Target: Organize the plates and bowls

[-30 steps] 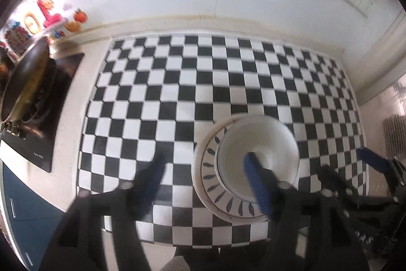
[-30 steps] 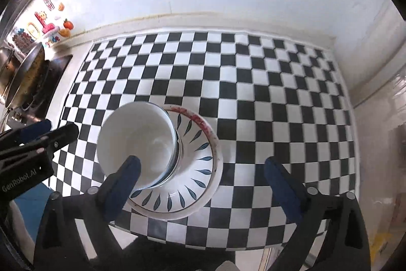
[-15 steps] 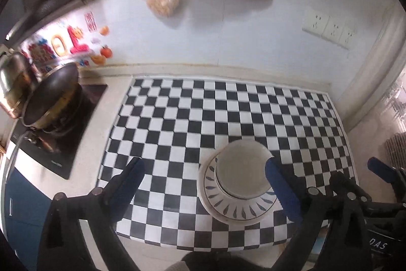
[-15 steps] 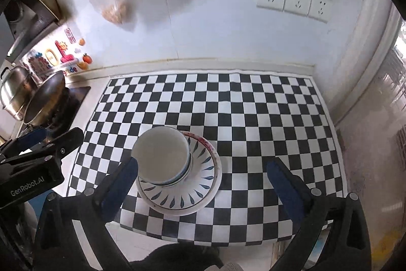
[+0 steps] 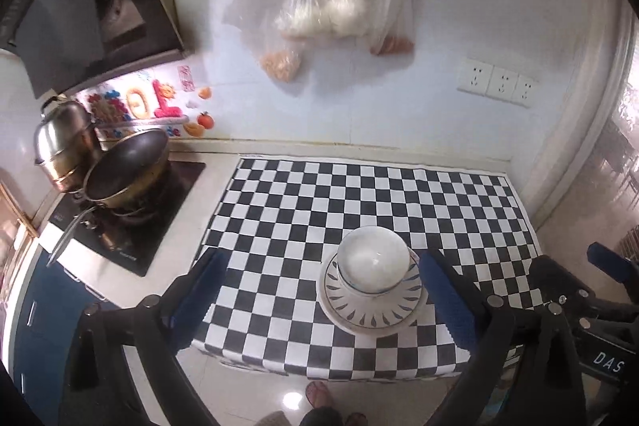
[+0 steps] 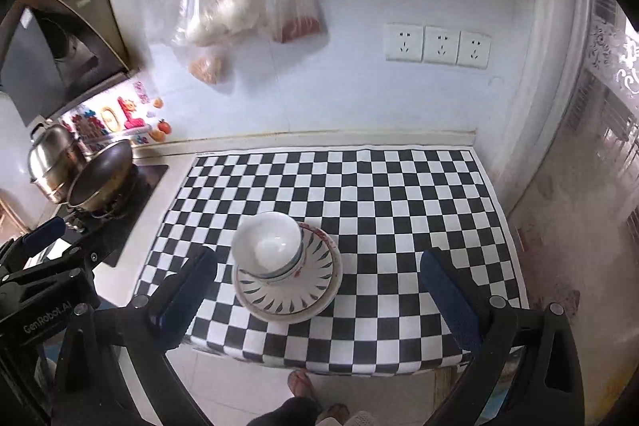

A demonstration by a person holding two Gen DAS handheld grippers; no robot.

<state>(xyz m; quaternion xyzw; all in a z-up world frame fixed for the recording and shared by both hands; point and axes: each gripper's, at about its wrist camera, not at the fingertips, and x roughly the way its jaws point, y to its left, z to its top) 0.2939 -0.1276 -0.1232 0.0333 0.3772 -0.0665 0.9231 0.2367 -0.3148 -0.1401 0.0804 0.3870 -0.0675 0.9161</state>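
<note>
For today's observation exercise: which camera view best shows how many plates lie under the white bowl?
The right wrist view: under the white bowl it shows a red-rimmed plate peeking out beneath the leaf-patterned plate. The left wrist view shows the bowl and patterned plate, but no red rim.

The contents of the plastic bags [image 5: 325, 22] hung on the wall above the checkered mat [image 5: 371, 202] are blurred. The plate [image 6: 287, 290] under the bowl [image 6: 267, 246] is partly covered, and only feet [image 6: 303, 390] of the person are seen below the mat's near edge.
</note>
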